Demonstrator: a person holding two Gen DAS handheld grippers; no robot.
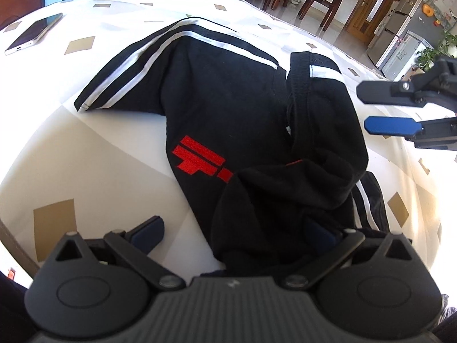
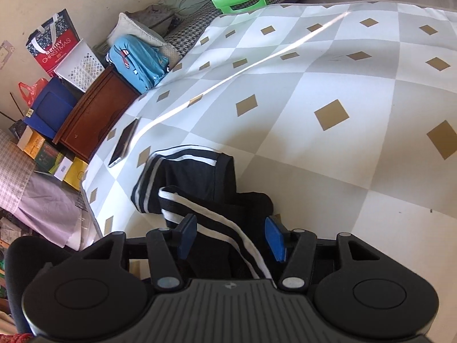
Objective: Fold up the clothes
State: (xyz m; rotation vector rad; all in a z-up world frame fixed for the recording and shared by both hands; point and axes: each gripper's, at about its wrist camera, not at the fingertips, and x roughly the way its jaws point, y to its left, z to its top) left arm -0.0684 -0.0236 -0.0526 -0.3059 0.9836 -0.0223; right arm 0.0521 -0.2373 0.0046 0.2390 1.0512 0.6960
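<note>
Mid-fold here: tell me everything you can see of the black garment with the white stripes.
The black garment looks like soft knit fabric with double white stripes along its edges and a red embroidered logo. It lies on the checked tablecloth, half folded and bunched, one striped end spread flat towards the phone. The left gripper stands wide open, fabric heaped over one finger. The right gripper is open astride a striped fold, pads not pressing.

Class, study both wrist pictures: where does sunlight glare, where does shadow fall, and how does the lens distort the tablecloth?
Left wrist view: sun washes out the tablecloth around the phone, so the black garment loses fold detail; the table edge bulges into a dome. Right wrist view: softer light, one bright streak across the cloth, its diamonds bent by the fisheye and dark vignette in the corners.
</note>
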